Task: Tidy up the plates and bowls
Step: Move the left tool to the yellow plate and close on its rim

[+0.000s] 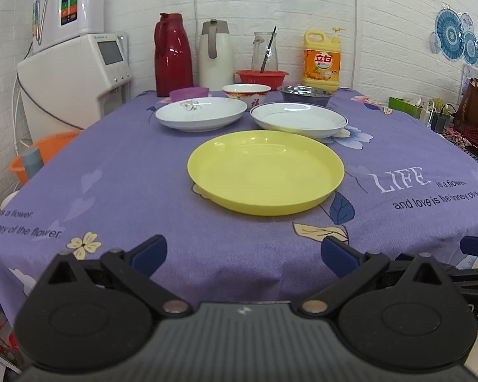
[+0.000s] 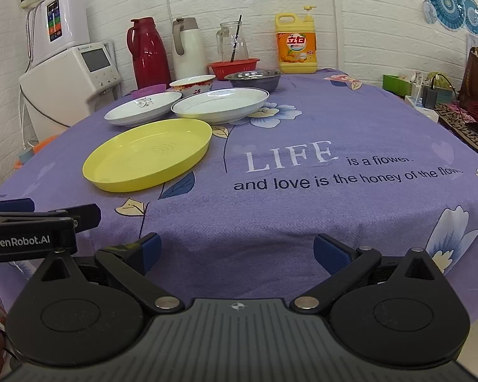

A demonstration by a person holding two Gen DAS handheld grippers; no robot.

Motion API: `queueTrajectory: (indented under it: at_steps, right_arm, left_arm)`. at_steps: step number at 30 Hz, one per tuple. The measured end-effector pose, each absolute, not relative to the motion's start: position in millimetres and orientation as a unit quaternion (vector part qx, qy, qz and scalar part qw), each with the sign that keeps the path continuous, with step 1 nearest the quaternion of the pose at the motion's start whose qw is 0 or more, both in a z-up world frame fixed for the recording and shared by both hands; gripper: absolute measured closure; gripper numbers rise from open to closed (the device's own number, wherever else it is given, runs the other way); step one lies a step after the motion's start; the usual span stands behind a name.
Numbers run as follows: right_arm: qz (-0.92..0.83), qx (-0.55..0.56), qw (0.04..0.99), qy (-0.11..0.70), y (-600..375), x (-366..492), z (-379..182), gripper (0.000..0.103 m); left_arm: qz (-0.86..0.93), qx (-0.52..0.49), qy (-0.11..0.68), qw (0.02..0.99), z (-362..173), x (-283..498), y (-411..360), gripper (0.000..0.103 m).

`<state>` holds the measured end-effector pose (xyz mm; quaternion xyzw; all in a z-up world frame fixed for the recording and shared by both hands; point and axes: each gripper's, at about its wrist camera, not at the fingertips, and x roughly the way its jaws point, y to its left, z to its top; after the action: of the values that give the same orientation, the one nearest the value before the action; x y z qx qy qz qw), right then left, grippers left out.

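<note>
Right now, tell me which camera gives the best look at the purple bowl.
The left wrist view. There the purple bowl shows its rim and front wall behind the flower-patterned white plate, beside the red thermos. The right wrist view shows only a thin purple sliver, mostly hidden behind that plate.

1. Plates: three – yellow plate [image 1: 265,172], floral white plate [image 1: 201,114], blue-rimmed white plate [image 1: 299,119].
2. Bowls: three – purple bowl [image 1: 189,93], red-patterned bowl [image 1: 246,95], steel bowl [image 1: 304,94].
3. Thermoses: two – red thermos [image 1: 172,55], white thermos [image 1: 215,55].
4. One red basket [image 1: 261,79], one glass jug [image 1: 264,51], one detergent bottle [image 1: 322,60].
</note>
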<state>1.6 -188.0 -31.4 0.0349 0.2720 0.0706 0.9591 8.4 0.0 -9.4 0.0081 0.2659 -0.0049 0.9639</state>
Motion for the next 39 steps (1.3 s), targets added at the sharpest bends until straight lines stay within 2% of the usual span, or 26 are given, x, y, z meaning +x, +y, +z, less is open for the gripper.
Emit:
queueTrajectory:
  at_steps: [12,19,31,39]
  right_arm:
    - [0.071,0.032,0.959,0.271,-187,1,-31,0.0]
    - [0.084,0.032,0.967,0.237,-191,-5,-22,0.0]
    - [0.14,0.012,0.957,0.252,-172,83,9,0.0]
    - [0.162,-0.021,0.937,0.308,-154,137,-2,0.0]
  left_arm:
    - [-0.005,0.0,0.262,0.965,-8,8,3,0.0]
    - [0.017,-0.029,0.236,0.971,15,33,28,0.0]
    - [0.009,-0.066,0.301,0.951,15,107,49,0.0]
    - [-0.019,-0.088,0.358,0.929,5,153,66,0.0]
